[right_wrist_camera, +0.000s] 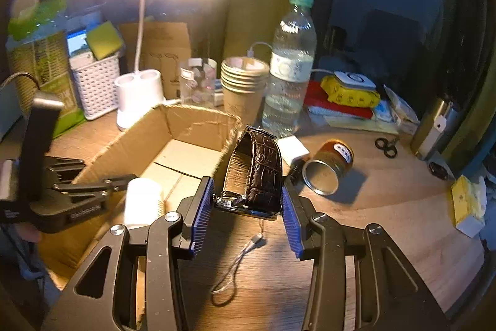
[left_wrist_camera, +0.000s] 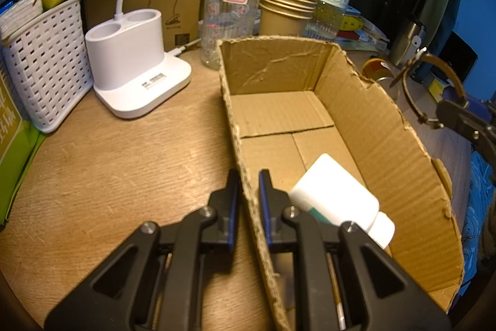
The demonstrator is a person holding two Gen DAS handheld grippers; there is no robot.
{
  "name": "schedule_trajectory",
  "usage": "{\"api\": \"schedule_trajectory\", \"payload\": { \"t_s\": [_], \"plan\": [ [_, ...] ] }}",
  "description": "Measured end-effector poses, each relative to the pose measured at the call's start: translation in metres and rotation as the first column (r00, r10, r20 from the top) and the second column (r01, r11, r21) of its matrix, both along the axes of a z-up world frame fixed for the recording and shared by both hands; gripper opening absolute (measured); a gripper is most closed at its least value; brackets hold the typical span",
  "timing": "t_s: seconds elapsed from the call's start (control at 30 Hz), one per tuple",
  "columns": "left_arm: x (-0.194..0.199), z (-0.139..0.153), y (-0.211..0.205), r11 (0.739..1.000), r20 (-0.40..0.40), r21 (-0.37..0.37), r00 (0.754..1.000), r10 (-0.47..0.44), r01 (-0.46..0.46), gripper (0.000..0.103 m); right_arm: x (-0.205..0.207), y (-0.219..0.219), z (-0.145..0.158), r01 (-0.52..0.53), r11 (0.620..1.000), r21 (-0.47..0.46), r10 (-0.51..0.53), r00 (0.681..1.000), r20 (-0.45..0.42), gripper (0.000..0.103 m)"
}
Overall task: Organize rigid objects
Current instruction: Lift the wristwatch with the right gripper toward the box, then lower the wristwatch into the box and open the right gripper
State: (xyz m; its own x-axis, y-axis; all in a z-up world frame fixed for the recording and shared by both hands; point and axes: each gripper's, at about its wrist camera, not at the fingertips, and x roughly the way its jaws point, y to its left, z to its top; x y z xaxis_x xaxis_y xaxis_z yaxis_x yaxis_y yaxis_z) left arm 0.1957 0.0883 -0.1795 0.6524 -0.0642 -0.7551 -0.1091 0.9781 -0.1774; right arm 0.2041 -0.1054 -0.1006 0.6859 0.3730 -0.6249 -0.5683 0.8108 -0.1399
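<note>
left tongs [left_wrist_camera: 249,200] straddle the near-left wall of the cardboard box [left_wrist_camera: 387,126], one finger outside, one inside, pressed on the wall, steadying the box on the tabletop [left_wrist_camera: 102,176]. right tongs [right_wrist_camera: 248,207] pinch a wristwatch [right_wrist_camera: 254,172] at its case, raised above the tabletop just beside the box's right wall, not yet over the opening. a white bottle [left_wrist_camera: 338,197] already lies in the near end of the box, cap toward the camera, long axis running diagonally along the box floor. judgement on the step in hand: carry the watch leftward over the right wall, lower it into the bare far half of the floor so it does not land on the bottle, and spread the tongs only once the strap is low in the box; left tongs should hold the wall so the light box does not slide. watch orientation: strap looped, standing on edge, loop rising up and away from the case; long axis runs forward along the fingers, dark outer leather facing right, pale lining facing left. a tin can [right_wrist_camera: 328,169] lies on its side on the tabletop to the right, open mouth toward the camera, likely a later item
</note>
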Motion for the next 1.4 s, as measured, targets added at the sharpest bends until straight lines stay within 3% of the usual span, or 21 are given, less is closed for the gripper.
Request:
{"api": "schedule_trajectory", "payload": {
  "t_s": [0.27, 0.5, 1.07, 1.4],
  "plan": [
    [0.0, 0.0, 0.0, 1.0, 0.0, 0.0, 1.0, 0.0, 0.0, 0.014, -0.018, 0.015, 0.009, -0.053, 0.999, 0.006, 0.053, 0.999, 0.013, 0.045],
    [0.0, 0.0, 0.0, 1.0, 0.0, 0.0, 1.0, 0.0, 0.0, 0.014, -0.03, 0.03, -0.002, -0.1, 0.995, 0.008, 0.1, 0.995, -0.022, 0.045],
    [0.0, 0.0, 0.0, 1.0, 0.0, 0.0, 1.0, 0.0, 0.0, 0.014, -0.051, 0.062, -0.04, -0.088, 0.972, -0.218, 0.091, 0.996, 0.002, 0.045],
    [0.0, 0.0, 0.0, 1.0, 0.0, 0.0, 1.0, 0.0, 0.0, 0.014, -0.055, 0.067, -0.048, -0.106, 0.967, -0.231, 0.104, 0.994, -0.02, 0.047]
  ]
}}
